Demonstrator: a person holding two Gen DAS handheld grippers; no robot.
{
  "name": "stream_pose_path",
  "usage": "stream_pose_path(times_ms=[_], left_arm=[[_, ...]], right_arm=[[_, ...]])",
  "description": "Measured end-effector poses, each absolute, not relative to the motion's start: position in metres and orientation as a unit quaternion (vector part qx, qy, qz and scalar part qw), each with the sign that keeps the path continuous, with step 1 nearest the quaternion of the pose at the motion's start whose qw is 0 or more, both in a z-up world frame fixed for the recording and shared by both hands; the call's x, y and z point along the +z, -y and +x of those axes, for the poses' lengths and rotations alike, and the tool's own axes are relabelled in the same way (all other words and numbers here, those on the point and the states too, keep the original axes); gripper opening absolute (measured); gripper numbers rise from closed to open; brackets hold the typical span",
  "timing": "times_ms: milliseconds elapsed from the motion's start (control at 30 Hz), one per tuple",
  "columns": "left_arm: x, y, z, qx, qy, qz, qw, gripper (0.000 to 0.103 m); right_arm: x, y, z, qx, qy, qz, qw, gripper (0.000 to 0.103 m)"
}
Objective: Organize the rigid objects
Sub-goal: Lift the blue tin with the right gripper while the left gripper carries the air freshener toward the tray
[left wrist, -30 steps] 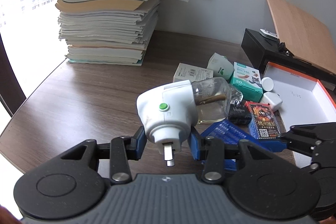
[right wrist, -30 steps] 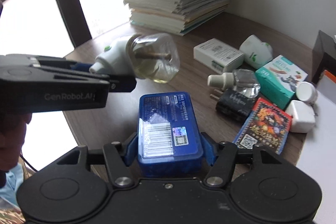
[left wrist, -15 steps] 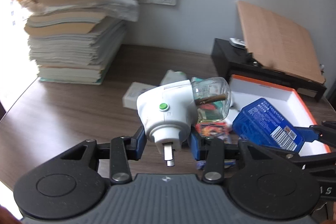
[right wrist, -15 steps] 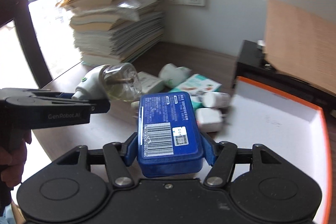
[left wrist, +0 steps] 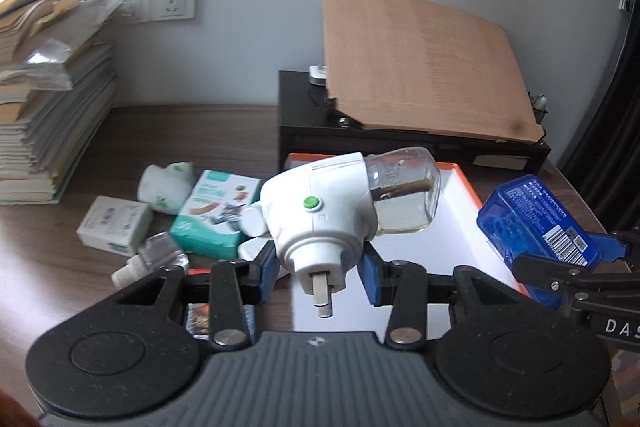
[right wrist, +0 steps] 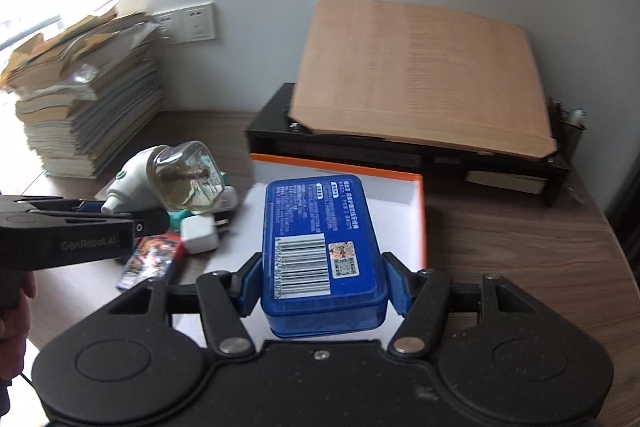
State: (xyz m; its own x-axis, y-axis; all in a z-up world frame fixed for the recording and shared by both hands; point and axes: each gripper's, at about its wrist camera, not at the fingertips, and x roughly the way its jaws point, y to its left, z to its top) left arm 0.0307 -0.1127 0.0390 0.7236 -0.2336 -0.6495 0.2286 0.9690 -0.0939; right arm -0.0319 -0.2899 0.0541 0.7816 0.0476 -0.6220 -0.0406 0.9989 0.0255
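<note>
Your left gripper (left wrist: 320, 263) pinches the white plug-in vaporizer (left wrist: 320, 215) by its base, prongs toward you, its clear bottle (left wrist: 404, 195) tilted out over the near-left edge of the orange-rimmed box (left wrist: 460, 179). Your right gripper (right wrist: 320, 291) clamps the blue plastic case (right wrist: 318, 243) across its width, above the box's white floor (right wrist: 396, 183), which lies bare. Beyond the box's far rim stands a black stand (right wrist: 500, 163) with a tilted wooden board (right wrist: 420, 75); bare wooden desk (right wrist: 500, 227) runs along the box's right side. Left of the box crowd a teal carton (left wrist: 216, 215), a white carton (left wrist: 114, 229) and a card pack (right wrist: 154, 259). "GenRobot.AI" reads along your left gripper's side; the case shows a barcode, its smaller print unreadable.
</note>
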Motion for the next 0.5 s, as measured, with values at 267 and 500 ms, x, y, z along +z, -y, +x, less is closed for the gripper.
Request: stream_pose_path(times_ms=[267,500], left_arm=[[0.040,0.140,0.042,-0.115,-0.338,-0.004,0.934,0.043],[0.031,0.150,0.054,-0.106,-0.361,0.016,0.927,0.043]], right_arm=[[0.048,0.322,-0.020,0.015,-0.324,0.021,0.946,0.074],[0.036,0.321,0.002,0.027,-0.332,0.031,0.942,0.074]])
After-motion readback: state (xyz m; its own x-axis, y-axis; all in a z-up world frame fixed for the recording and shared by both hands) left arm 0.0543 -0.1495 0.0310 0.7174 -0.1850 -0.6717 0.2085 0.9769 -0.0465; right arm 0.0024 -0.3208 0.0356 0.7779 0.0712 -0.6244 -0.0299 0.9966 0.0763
